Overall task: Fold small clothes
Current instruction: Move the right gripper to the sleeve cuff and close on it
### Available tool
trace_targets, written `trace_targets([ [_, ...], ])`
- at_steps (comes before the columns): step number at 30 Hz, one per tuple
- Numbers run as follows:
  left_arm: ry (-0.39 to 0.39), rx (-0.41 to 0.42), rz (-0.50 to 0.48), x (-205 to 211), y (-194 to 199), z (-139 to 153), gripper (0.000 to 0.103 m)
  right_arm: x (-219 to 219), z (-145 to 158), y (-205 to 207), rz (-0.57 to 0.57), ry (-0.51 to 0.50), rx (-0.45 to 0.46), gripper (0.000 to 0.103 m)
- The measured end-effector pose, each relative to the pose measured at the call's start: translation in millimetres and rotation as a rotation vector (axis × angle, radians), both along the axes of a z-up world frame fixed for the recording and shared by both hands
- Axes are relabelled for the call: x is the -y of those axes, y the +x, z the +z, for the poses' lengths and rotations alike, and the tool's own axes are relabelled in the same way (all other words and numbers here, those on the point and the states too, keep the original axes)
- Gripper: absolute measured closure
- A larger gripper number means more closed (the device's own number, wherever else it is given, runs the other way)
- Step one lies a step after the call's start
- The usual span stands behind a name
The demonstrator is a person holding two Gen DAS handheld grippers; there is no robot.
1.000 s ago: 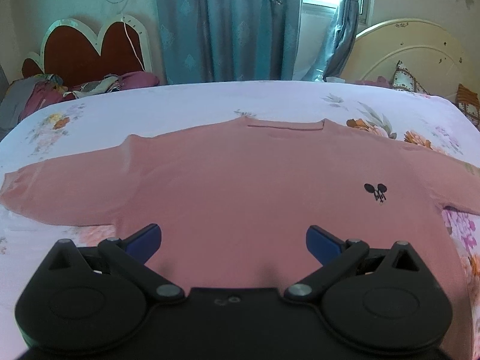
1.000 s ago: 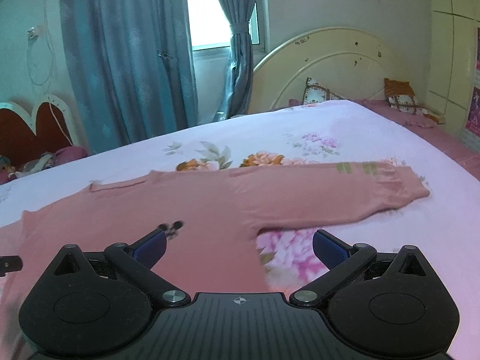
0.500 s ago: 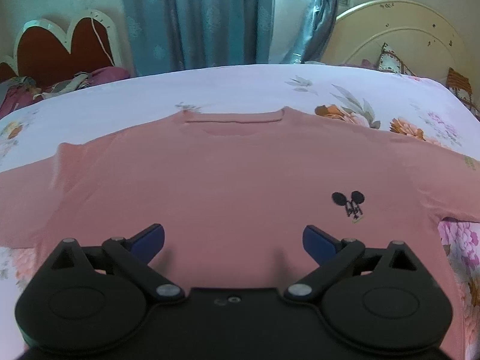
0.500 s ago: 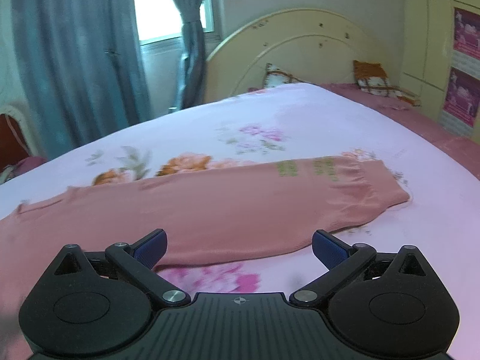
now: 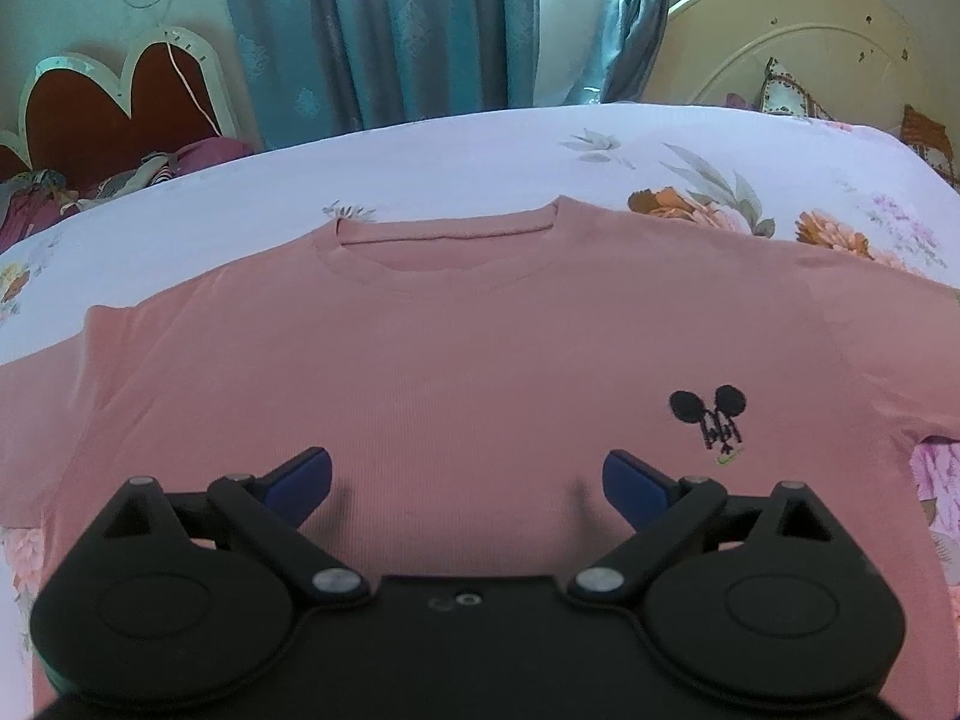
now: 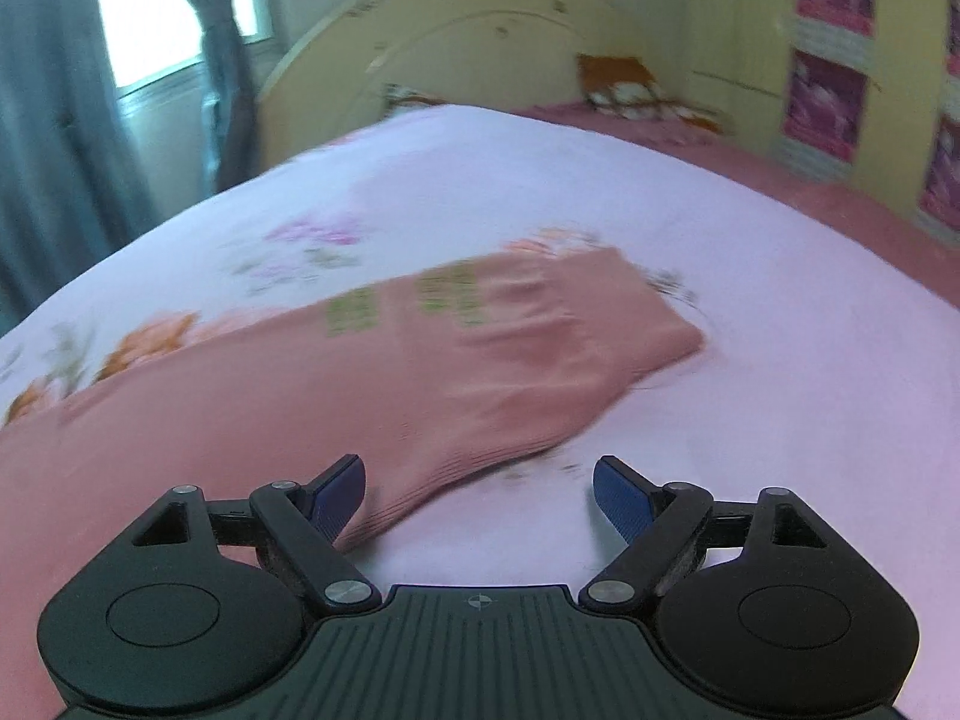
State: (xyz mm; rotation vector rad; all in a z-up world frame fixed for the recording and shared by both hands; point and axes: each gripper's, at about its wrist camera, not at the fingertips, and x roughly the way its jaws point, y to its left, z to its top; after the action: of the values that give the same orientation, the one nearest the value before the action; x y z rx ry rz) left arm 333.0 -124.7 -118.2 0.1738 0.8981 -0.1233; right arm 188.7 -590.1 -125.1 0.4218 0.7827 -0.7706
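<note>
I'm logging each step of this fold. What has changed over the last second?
The right gripper swung along the sleeve to its cuff, its jaws closing partway, gripping nothing yet. The left gripper moved in over the pink shirt's chest, jaws narrowing slightly. The shirt still lies flat on the bed.

A shirt (image 5: 480, 348) is spread flat on the bed (image 5: 480, 156), its neck turned to the far side. One sleeve (image 6: 456, 360) is stretched out to the right. Curtains (image 5: 384, 30) are hung behind the bed, and pillows (image 6: 630, 90) are placed at its head.
</note>
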Motion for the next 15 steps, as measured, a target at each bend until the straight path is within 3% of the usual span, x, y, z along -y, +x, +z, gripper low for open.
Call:
trace_targets([
  [7,0.004,-0.019,0.023,-5.8,8.9,-5.5,0.012,45.1,-9.0,-0.4,-0.09,0.021,0.012,0.021],
  [11,0.009,-0.026,0.041,-7.2,14.2,-9.7,0.012,57.7,-11.3,3.9,-0.112,-0.008,0.013,0.052],
  [12,0.011,-0.027,0.047,-7.1,15.9,-10.8,0.014,60.3,-11.9,4.9,-0.114,-0.011,0.017,0.055],
  [15,-0.001,-0.035,0.048,-7.4,19.4,-13.1,0.019,65.6,-10.9,5.3,-0.097,-0.008,0.042,0.09],
])
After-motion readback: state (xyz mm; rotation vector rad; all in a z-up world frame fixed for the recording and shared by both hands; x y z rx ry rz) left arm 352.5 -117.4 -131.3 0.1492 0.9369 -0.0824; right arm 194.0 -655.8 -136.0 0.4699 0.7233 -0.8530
